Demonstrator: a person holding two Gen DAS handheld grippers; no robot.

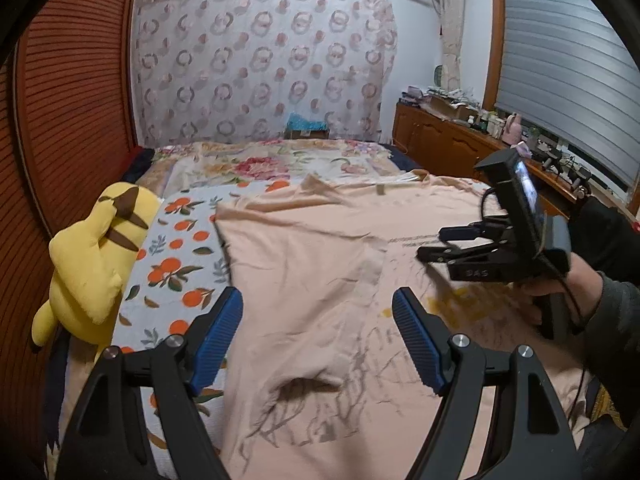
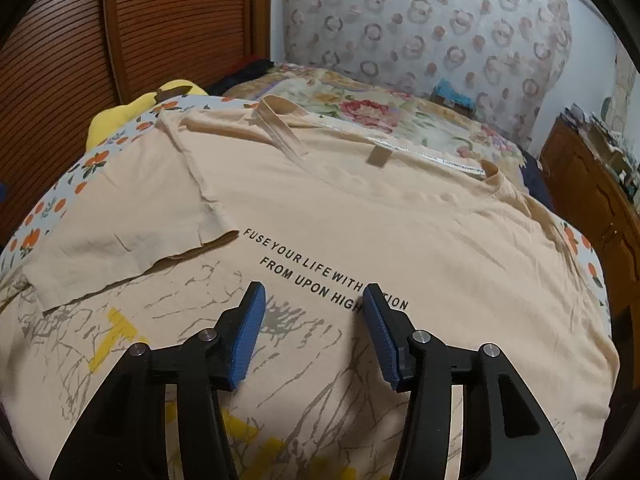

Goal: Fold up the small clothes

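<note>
A peach T-shirt (image 2: 360,224) with black lettering and a grey and yellow print lies spread on the bed. Its left sleeve (image 2: 132,216) is folded inward over the chest. It also shows in the left wrist view (image 1: 312,264). My left gripper (image 1: 318,316) is open and empty above the shirt's left side. My right gripper (image 2: 314,312) is open and empty, hovering over the print; it also shows in the left wrist view (image 1: 436,246), held by a hand at the right.
A yellow plush toy (image 1: 96,264) lies at the bed's left edge by a wooden slatted door (image 1: 68,120). An orange-print sheet (image 1: 180,264) and a floral quilt (image 1: 280,164) cover the bed. A wooden cabinet (image 1: 452,140) stands at the right under a window.
</note>
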